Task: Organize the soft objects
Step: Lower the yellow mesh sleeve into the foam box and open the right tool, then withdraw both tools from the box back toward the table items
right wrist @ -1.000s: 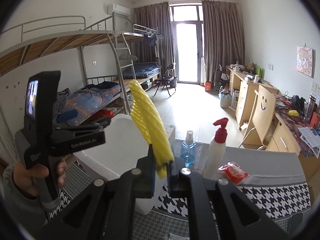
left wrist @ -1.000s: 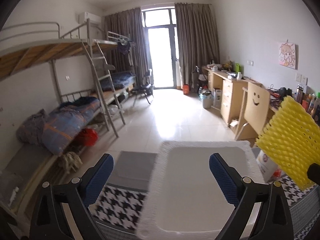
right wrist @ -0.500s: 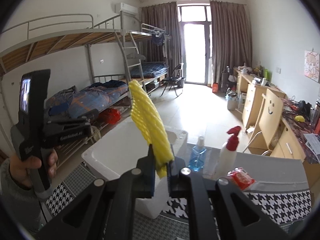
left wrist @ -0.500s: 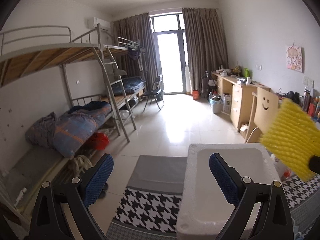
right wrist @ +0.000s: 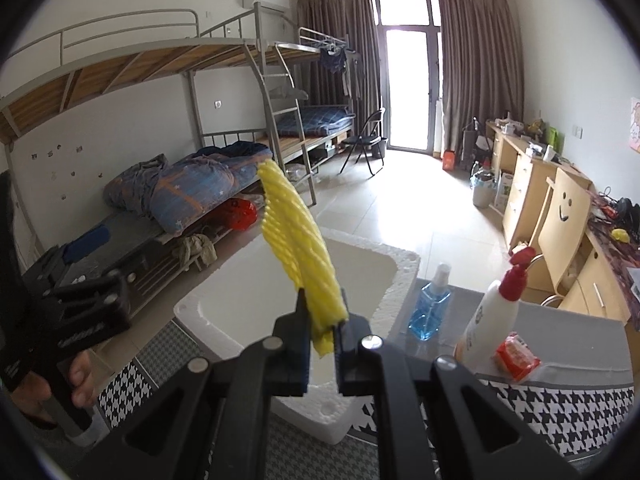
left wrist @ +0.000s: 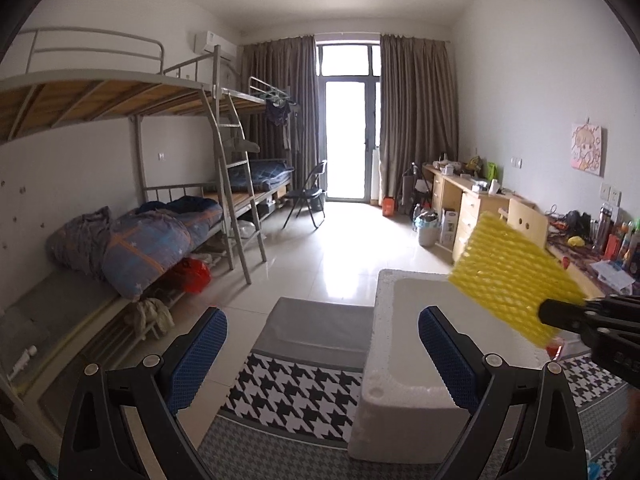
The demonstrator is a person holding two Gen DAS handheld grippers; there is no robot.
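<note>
right hand-held gripper (right wrist: 322,344) pinches yellow foam net (right wrist: 298,248) above white foam box (right wrist: 396,262); left hand-held gripper (left wrist: 322,354) gapes.

Ribbed yellow foam net (right wrist: 298,248); rough, seemingly polystyrene white box (left wrist: 404,392); glossy floor tiles (left wrist: 344,256).

Black-framed left gripper (left wrist: 322,354) wears blue textured pads (left wrist: 196,354) (silver screws along its arms).

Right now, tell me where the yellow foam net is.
The yellow foam net is pinched in the right gripper, held above the white foam box.
</note>
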